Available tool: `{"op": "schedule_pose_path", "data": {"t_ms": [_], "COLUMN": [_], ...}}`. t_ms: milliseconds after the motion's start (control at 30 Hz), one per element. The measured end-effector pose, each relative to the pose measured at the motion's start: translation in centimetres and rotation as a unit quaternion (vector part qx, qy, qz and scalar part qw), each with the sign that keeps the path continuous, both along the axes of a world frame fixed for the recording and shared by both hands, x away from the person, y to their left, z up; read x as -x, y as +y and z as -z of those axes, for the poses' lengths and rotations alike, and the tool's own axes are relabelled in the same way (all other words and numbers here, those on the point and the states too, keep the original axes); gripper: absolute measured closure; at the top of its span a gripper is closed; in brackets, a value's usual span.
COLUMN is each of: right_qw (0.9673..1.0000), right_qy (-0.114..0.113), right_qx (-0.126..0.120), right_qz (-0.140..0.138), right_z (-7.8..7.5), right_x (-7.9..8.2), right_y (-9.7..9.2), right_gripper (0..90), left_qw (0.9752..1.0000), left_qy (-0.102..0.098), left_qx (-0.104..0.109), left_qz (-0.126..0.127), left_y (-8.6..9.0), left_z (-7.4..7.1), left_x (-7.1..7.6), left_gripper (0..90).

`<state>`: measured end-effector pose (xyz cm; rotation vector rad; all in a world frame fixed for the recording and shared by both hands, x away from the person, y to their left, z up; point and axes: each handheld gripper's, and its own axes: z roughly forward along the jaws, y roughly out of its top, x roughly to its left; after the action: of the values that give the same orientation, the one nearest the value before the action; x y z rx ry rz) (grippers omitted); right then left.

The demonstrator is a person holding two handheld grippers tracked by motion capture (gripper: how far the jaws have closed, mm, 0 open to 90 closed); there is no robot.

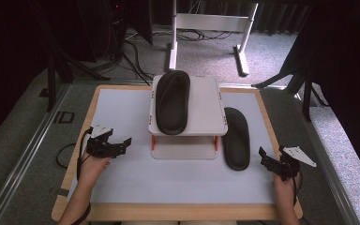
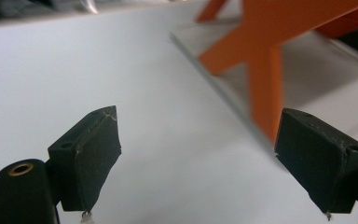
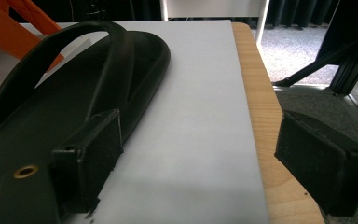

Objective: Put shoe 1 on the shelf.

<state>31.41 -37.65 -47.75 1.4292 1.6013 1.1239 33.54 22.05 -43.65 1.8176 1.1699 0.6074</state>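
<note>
A black flip-flop lies on the top shelf of a small white rack with orange legs. A second black flip-flop rests on the white mat just right of the rack. My left gripper hovers low over the mat left of the rack, jaws open with nothing between them. My right gripper sits near the mat's right edge, just right of the second flip-flop, open and empty.
The white mat lies on a wood-edged table. The rack's lower shelf sits at the middle. A white table frame and cables stand on the floor beyond. Bare mat spans the front.
</note>
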Motion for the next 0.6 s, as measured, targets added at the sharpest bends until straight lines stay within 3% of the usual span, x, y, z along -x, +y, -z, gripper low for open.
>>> {"op": "schedule_pose_path", "data": {"t_ms": [67, 100, 133, 233, 267, 400, 600], "right_qw": [1.0000, 1.0000, 1.0000, 1.0000, 1.0000, 0.9999, 0.9993], "right_qy": [-0.002, -0.003, -0.003, 0.006, 0.007, 0.016, 0.031], "right_qx": [0.003, 0.003, 0.004, -0.004, -0.004, 0.002, 0.009], "right_qz": [0.002, 0.002, 0.007, 0.000, 0.003, -0.003, -0.018], "right_z": [0.0, 0.0, 0.0, 0.0, 0.0, 0.0, 0.0], "right_x": [0.0, 0.0, 0.1, 0.0, 0.0, -0.2, -0.3], "right_y": [0.0, 0.0, 0.1, 0.0, 0.0, 0.2, 0.3], "right_gripper": [13.5, 13.4, 13.1, 12.4, 12.3, 12.4, 12.3], "left_qw": [0.9996, 0.9996, 0.9980, 0.9925, 0.9907, 0.9874, 0.9806], "left_qy": [-0.009, -0.009, -0.029, -0.074, -0.088, -0.102, -0.132], "left_qx": [0.006, 0.006, 0.008, 0.012, 0.022, 0.051, 0.062], "left_qz": [-0.026, -0.026, -0.055, -0.097, -0.101, -0.110, -0.131], "left_y": [0.4, 0.4, 0.8, 1.6, 1.9, 3.1, 4.3], "left_z": [0.6, 0.6, 1.2, 1.7, 1.9, 2.7, 3.8], "left_x": [0.3, 0.3, 0.8, 1.8, 2.1, 2.8, 4.0], "left_gripper": [6.8, 1.9, 0.5, 0.5, 0.5, 0.5, 0.5]}}
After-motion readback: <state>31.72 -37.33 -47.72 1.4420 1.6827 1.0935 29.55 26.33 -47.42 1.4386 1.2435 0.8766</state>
